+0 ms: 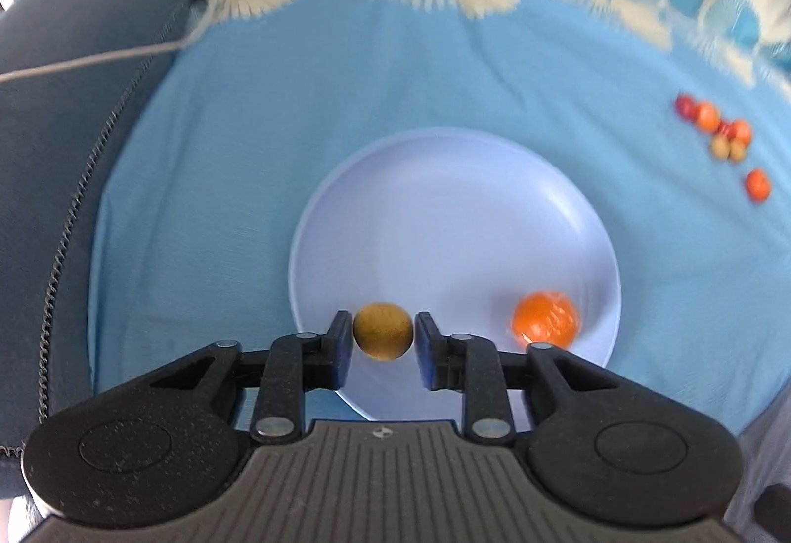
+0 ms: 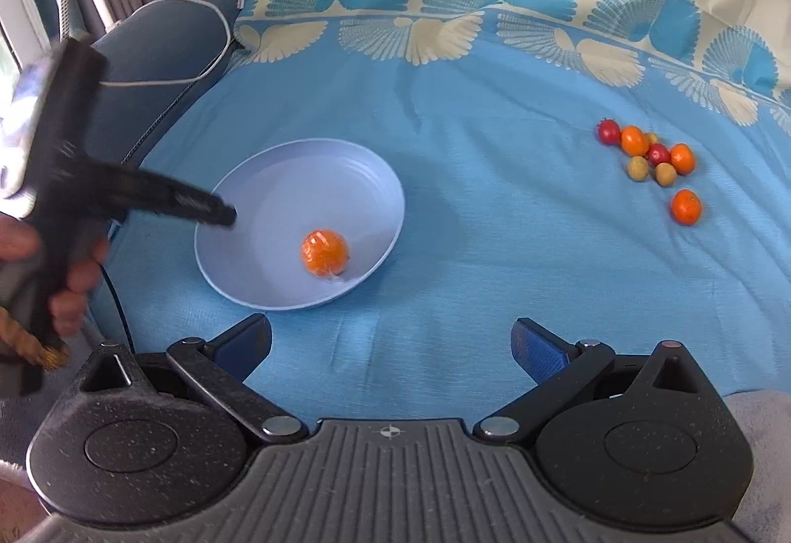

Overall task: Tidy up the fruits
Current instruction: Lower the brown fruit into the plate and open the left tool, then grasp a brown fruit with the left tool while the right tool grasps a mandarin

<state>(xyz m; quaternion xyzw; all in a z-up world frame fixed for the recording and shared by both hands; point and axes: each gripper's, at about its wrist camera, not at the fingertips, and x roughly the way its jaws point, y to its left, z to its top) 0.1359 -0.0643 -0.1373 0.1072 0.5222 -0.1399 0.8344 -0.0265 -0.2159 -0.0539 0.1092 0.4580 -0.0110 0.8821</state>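
Between the fingers of the left gripper (image 1: 383,333) a small brown fruit (image 1: 383,331) is seen, with a slight gap visible at each pad, so no firm grip can be claimed. It is poised over the near rim of the pale plate (image 1: 445,197), where a wrapped orange fruit (image 1: 545,318) already lies. The right gripper (image 2: 390,345) is spread wide and empty, nearer the loose fruit pile (image 2: 650,160) off to its right.

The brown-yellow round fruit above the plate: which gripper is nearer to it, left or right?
Left. The left gripper has the brown-yellow fruit between its fingers, over the plate. The right gripper hovers over the cloth, short of the plate.
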